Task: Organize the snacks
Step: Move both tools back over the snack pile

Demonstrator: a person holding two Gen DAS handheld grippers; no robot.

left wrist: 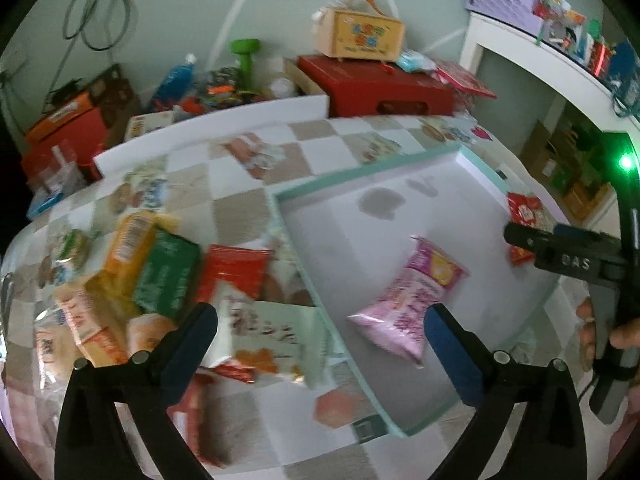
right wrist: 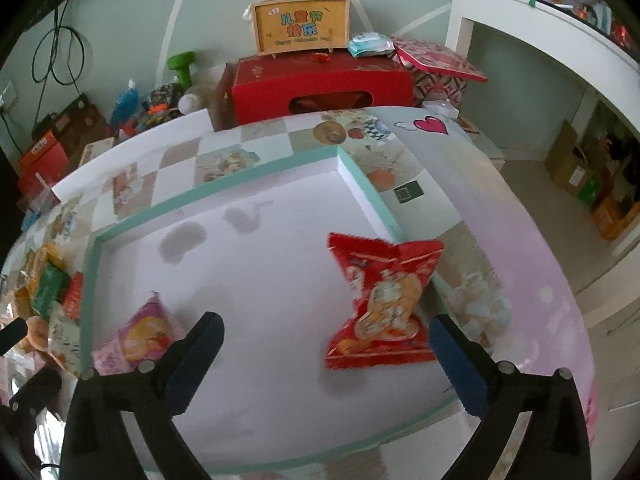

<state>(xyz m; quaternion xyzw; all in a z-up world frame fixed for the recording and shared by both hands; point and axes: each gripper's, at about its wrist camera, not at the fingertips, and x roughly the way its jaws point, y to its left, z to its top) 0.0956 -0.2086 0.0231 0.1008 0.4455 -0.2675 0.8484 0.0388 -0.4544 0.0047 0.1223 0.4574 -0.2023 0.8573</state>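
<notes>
A shallow white tray with a teal rim [left wrist: 328, 181] [right wrist: 216, 194] lies on the checked tablecloth. In it lie a pink snack packet [left wrist: 408, 304] [right wrist: 134, 334] and a red snack packet [right wrist: 384, 300] [left wrist: 524, 210]. My left gripper [left wrist: 320, 320] is open and empty above the tray's left rim. A pile of snack packets [left wrist: 160, 272] [right wrist: 48, 288] lies left of the tray. My right gripper [right wrist: 326, 334] is open and empty over the tray, the red packet beside its right finger. The right gripper also shows in the left wrist view [left wrist: 568, 252].
A red box [left wrist: 376, 88] [right wrist: 320, 84] with a yellow gift box [left wrist: 364, 36] [right wrist: 300, 24] on it stands behind the table. Bottles, a green dumbbell [left wrist: 246, 56] and cartons sit at the back left. A white shelf [right wrist: 540, 40] stands at the right.
</notes>
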